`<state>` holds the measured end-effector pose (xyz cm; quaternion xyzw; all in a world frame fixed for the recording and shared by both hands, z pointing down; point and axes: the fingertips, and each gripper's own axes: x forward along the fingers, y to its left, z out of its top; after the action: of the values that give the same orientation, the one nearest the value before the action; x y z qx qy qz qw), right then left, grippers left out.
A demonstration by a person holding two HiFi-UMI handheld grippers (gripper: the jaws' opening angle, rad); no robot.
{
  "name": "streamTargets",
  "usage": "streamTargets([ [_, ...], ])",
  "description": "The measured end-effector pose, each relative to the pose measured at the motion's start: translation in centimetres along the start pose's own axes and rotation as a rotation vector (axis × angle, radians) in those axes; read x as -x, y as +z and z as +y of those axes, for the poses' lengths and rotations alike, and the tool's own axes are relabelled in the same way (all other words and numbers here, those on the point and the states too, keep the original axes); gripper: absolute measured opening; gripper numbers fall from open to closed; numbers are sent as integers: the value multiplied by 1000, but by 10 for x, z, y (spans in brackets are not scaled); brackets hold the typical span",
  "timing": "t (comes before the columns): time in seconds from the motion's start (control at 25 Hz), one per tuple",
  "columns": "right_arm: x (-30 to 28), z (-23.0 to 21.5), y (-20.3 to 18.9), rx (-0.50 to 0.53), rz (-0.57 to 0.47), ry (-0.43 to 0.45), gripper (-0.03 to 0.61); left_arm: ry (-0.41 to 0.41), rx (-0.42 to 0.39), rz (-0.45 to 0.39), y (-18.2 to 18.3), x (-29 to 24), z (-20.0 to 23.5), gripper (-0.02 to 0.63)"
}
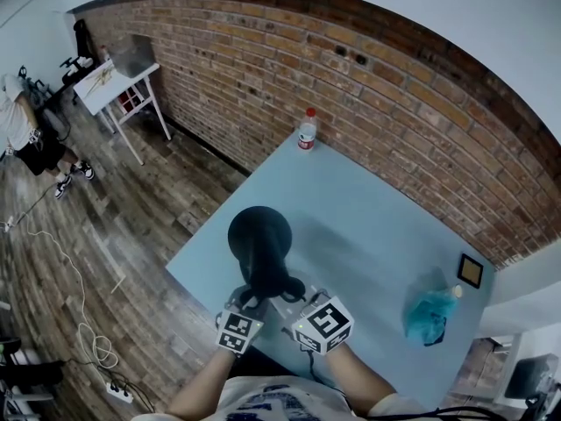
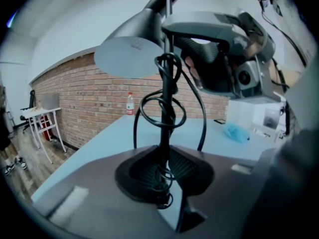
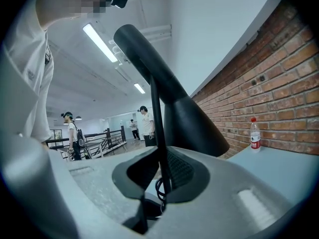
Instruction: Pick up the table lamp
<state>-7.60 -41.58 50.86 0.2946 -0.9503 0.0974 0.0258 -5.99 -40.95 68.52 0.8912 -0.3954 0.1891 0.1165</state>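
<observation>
Blue table [image 1: 377, 217]. Nine o'clock of the stem [image 2: 167, 83]: left gripper [image 1: 249, 300], jaws spread round it, not pinching. Centre: black table lamp [image 1: 259, 239], upright at the table's seven o'clock edge, cord [image 2: 141, 109] coiled on stem. Three o'clock: right gripper [image 1: 296, 303], jaws likewise apart. Advised: close both squarely on bare stem, then lift straight.

The pale blue table [image 1: 368, 226] before me carries a plastic bottle [image 1: 306, 131] at its far corner, and a crumpled blue cloth [image 1: 428, 316] beside a small dark-framed square [image 1: 470, 271] to my right.
</observation>
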Motion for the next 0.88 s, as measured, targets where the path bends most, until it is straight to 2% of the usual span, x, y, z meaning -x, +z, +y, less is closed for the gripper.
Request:
streamTargets([
  [0.36, 14, 2, 14, 32, -15, 2, 37, 8, -24, -13, 14, 5, -6, 58],
  [0.88, 40, 12, 51, 93, -50, 0, 35, 17, -59, -53, 53, 14, -26, 58],
])
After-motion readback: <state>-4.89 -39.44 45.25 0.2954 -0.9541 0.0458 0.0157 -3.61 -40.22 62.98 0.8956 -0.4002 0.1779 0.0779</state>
